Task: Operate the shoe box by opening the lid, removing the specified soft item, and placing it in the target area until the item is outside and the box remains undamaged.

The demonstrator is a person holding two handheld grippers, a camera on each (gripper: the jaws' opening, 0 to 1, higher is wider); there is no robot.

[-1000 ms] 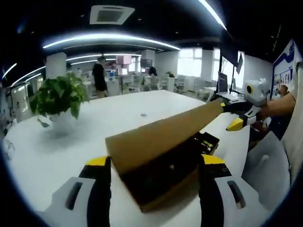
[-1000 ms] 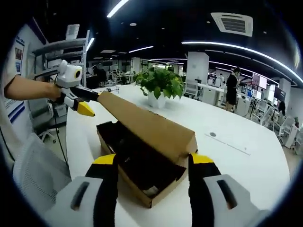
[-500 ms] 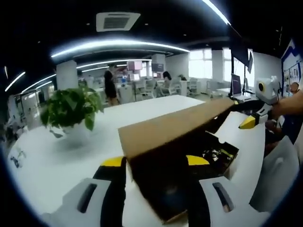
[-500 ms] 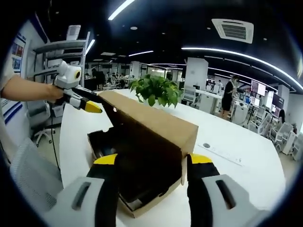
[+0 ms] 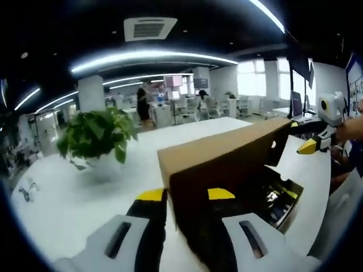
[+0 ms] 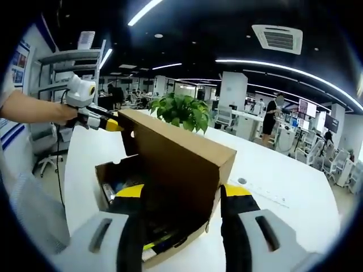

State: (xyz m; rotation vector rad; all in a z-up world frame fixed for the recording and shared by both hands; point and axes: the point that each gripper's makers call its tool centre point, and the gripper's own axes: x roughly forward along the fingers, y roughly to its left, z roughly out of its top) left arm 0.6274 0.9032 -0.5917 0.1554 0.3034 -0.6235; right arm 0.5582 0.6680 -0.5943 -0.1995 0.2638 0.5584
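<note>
on white table (image 6: 295, 187), shoe box (image 6: 170, 170) lid (image 5: 227, 153) raised upright.

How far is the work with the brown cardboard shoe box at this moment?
Done: the lid of the brown cardboard shoe box stands raised, and dark contents show inside. In hand: each tool, left and right, sits at a lid corner with the flap between its two prongs; whether they pinch it I cannot tell. Left: taking the soft item out and placing it on the white table.

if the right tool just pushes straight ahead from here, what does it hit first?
Most likely the raised cardboard lid of the shoe box. It stands directly ahead between the right tool jaws; exact gap unclear.
</note>
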